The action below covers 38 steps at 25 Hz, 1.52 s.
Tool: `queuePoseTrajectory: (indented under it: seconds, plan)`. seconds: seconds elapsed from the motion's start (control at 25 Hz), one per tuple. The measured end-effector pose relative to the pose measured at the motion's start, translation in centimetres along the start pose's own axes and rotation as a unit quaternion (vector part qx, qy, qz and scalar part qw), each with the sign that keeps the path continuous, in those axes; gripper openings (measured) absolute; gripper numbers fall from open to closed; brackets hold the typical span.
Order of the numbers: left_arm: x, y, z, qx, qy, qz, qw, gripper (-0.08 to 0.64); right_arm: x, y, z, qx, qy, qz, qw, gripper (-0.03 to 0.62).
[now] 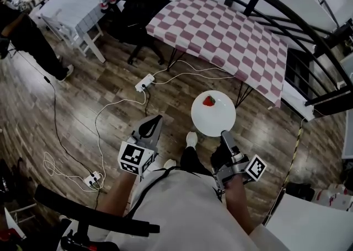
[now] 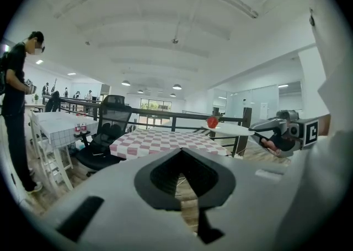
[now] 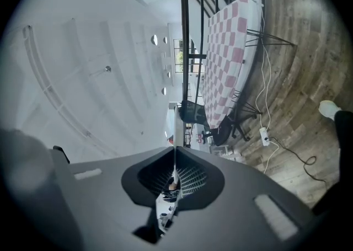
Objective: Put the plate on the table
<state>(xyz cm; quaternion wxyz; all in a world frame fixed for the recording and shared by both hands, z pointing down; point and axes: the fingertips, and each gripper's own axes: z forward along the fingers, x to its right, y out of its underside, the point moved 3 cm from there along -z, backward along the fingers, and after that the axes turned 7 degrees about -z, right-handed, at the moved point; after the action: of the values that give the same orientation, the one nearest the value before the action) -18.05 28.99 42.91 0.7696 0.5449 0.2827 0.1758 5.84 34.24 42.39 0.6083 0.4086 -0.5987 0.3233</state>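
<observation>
Right gripper [image 1: 225, 133] is clamped on the 6 o'clock rim of the round white plate [image 1: 215, 118]. A small red fruit-like piece [image 1: 209, 101] sits on the plate near 11 o'clock. The plate is in the air above the wood-plank floor [image 1: 110, 90], short of the pink-and-white checked table [image 1: 220, 35] at its 12 o'clock. Left gripper [image 1: 156, 118] has its jaws pressed together and empty, at the plate's 9 o'clock.

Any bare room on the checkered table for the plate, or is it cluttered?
The checkered table top shows bare all over. Nearest free patch: the edge facing the plate, held in the right gripper. The railing borders the far side; an office chair crowds the left end; a power strip lies on the floor in front.
</observation>
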Motion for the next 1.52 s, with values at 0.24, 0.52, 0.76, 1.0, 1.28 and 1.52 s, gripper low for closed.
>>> queuePoseTrajectory:
  seconds: [0.24,0.52,0.76,1.0,1.28,1.52]
  plan:
    - [-0.3,-2.1,5.2,0.006,-0.008,0.006,0.9999,0.005,0.8,-5.0,3.2,-0.009,-0.005,-0.003,1.000,0.018]
    - [-0.7,-5.5,10.8,0.015,-0.027,0.006,0.9995,0.005,0.8,-10.5,7.7,-0.032,-0.009,0.001,0.999,0.018]
    - [-0.6,-6.8,15.1,0.017,-0.046,0.006,0.9988,0.005,1.6,-15.0,10.7,-0.053,-0.012,0.001,0.999,0.017]
    - [0.1,-7.7,19.0,0.019,-0.063,0.004,0.9978,0.003,2.6,-18.9,12.6,-0.076,-0.010,-0.003,0.997,0.017]
    - [-0.2,-7.7,21.4,0.016,-0.082,-0.005,0.9965,0.003,4.1,-21.1,14.2,-0.094,-0.008,0.000,0.996,0.018]
    - [0.2,-8.0,23.6,0.015,-0.088,-0.005,0.9960,0.003,4.9,-23.3,14.7,-0.099,-0.005,-0.001,0.995,0.018]
